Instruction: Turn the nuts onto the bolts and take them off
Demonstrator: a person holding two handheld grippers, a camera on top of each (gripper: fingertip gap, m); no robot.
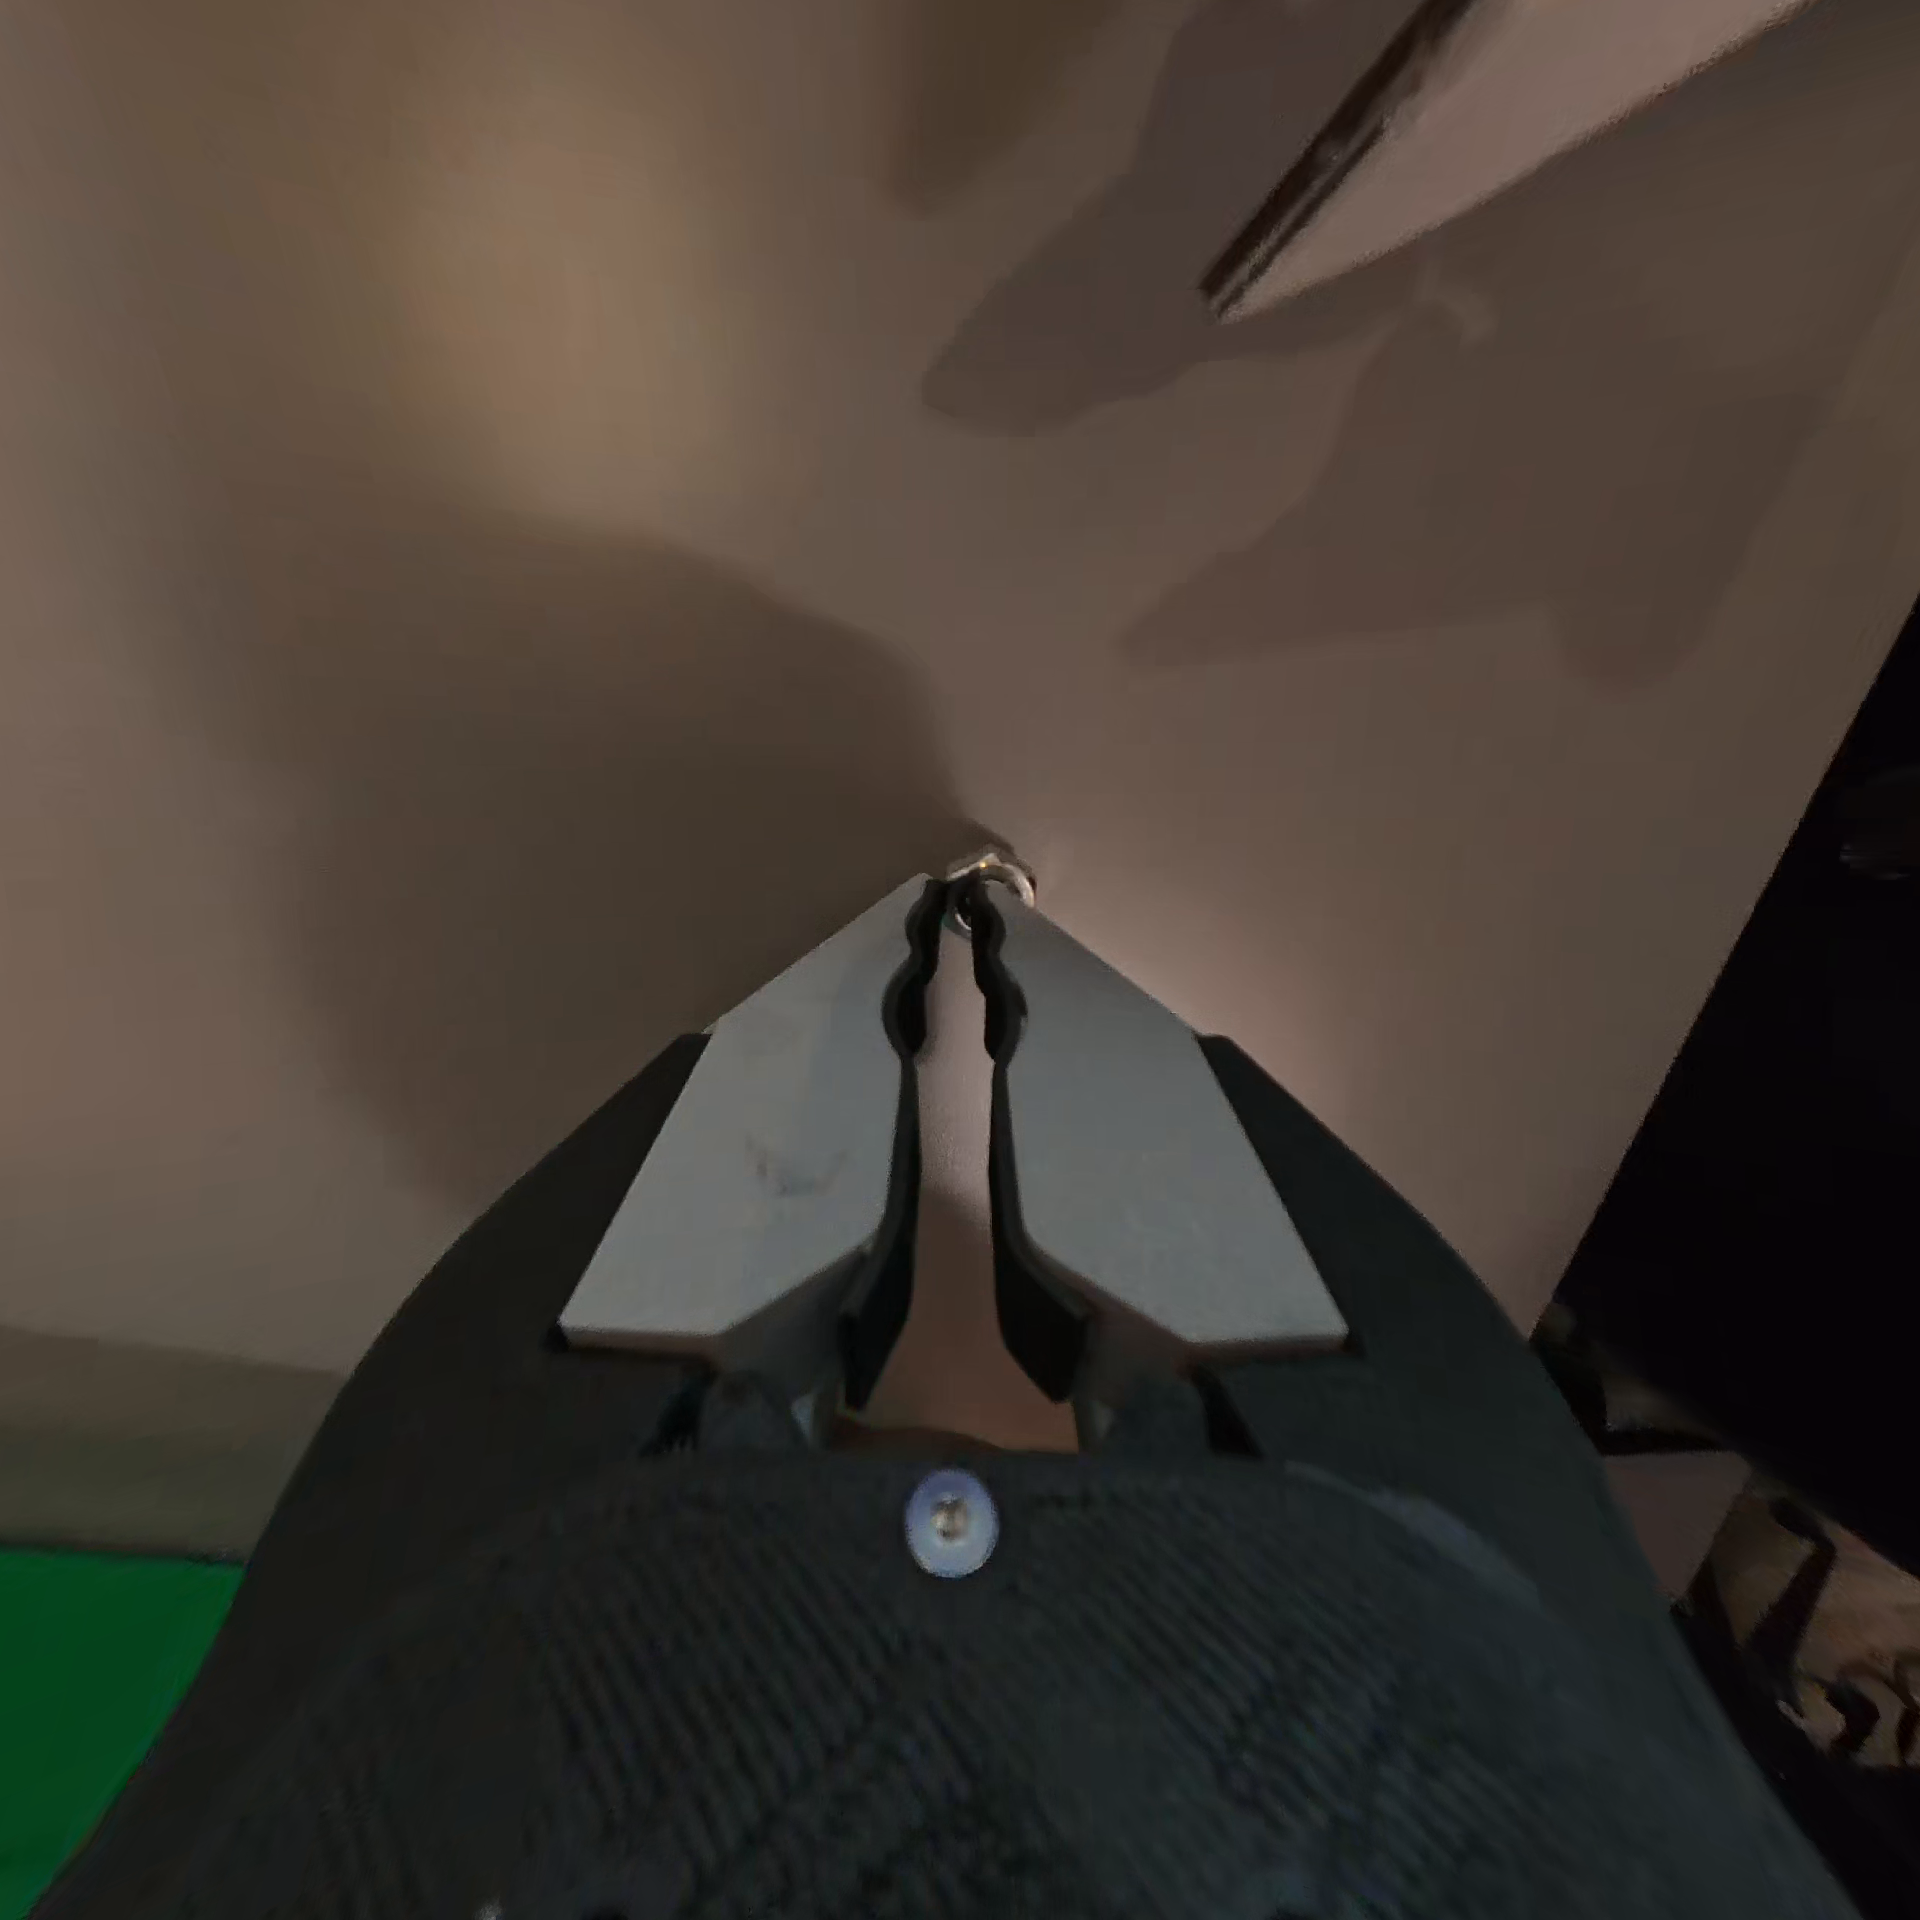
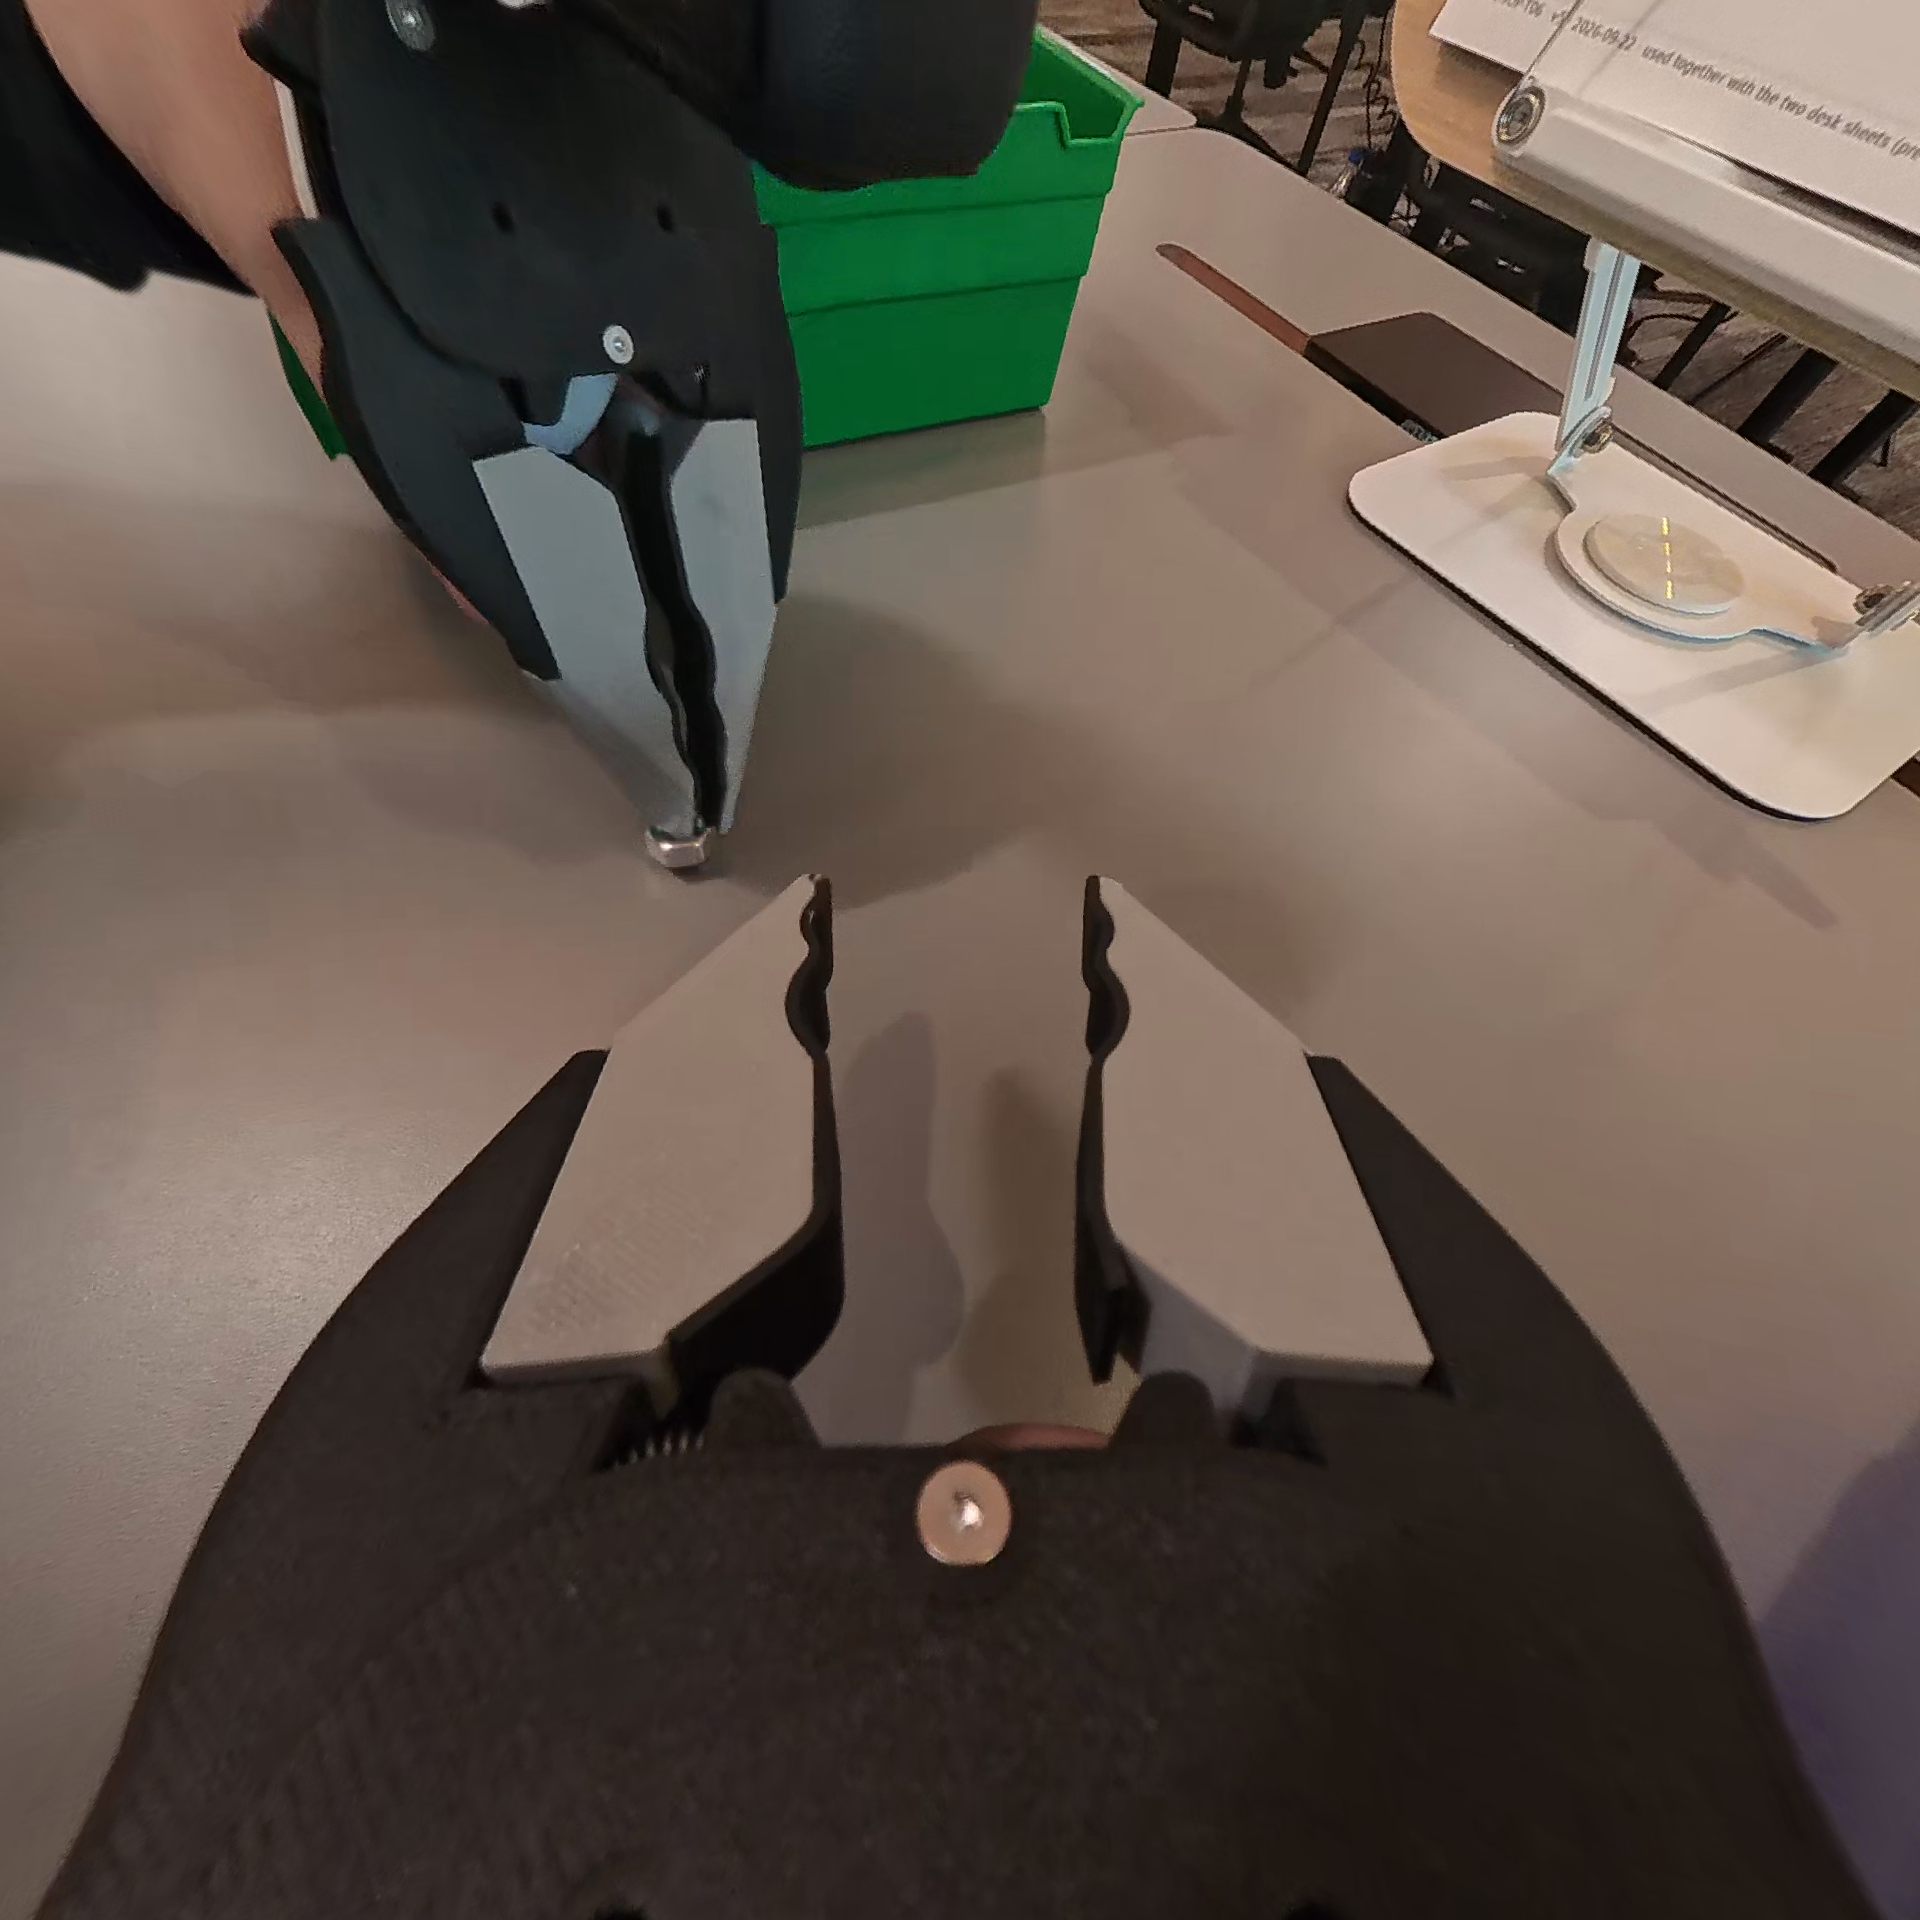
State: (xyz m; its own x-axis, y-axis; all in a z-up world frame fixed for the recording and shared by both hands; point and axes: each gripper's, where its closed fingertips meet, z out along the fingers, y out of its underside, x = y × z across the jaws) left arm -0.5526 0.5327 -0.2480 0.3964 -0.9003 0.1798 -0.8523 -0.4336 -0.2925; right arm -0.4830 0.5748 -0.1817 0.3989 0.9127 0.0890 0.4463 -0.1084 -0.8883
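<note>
A small silver bolt (image 2: pixel 677 847) stands with its hex end on the grey table (image 2: pixel 1143 727). My left gripper (image 2: pixel 709 821) points straight down at it, tips closed on its upper part. In the left wrist view the left gripper (image 1: pixel 961 899) is shut, with the bolt's silver hex parts (image 1: pixel 987 871) showing at its tips. I cannot tell whether a nut sits on the bolt. My right gripper (image 2: pixel 951 894) is open and empty, just above the table, a short way to the right of the bolt and nearer to me.
A green bin (image 2: pixel 935 260) stands behind the left gripper; a corner of it also shows in the left wrist view (image 1: pixel 104 1714). A white stand with a flat base (image 2: pixel 1662 623) is at the right. A dark strip (image 2: pixel 1403 353) lies at the table's far edge, with chairs beyond. The gap from one gripper's tips to the other's is roughly 11 cm.
</note>
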